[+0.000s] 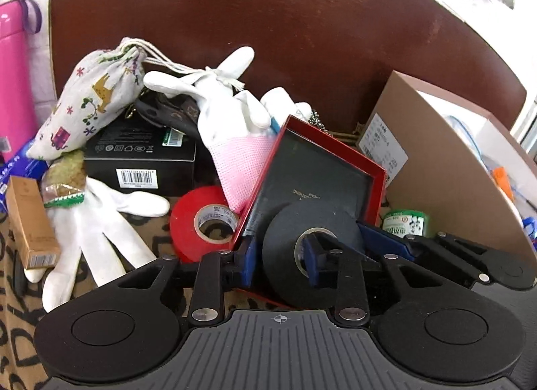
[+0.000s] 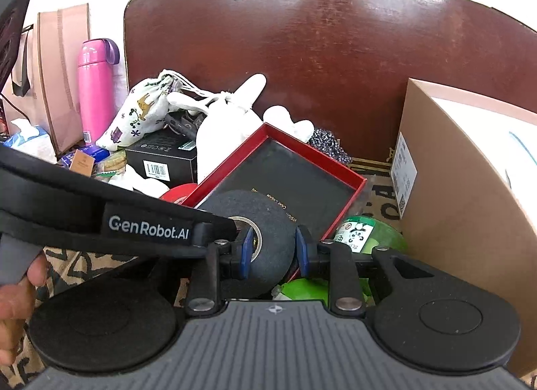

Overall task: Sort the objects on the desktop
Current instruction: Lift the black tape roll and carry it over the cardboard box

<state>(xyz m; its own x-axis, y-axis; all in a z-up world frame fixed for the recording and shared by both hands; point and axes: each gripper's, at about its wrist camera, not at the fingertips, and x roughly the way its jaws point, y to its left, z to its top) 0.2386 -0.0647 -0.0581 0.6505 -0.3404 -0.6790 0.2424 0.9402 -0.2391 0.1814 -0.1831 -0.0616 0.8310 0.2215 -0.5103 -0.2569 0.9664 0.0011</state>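
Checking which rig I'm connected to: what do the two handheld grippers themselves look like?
Both the left gripper and the right gripper are matte black plastic: a ribbed grey body with a small crosshair mark, two round black discs, and linkage bars with silver pivot pins. The fingers end in blue pads. From the right wrist, a black strap reads "GenRobot.AI".

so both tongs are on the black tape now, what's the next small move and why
Probably open the right tongs slightly and back off. They and the left tongs both pinch the black tape roll, each with one pad in its core, over the red tray; one grip should do.
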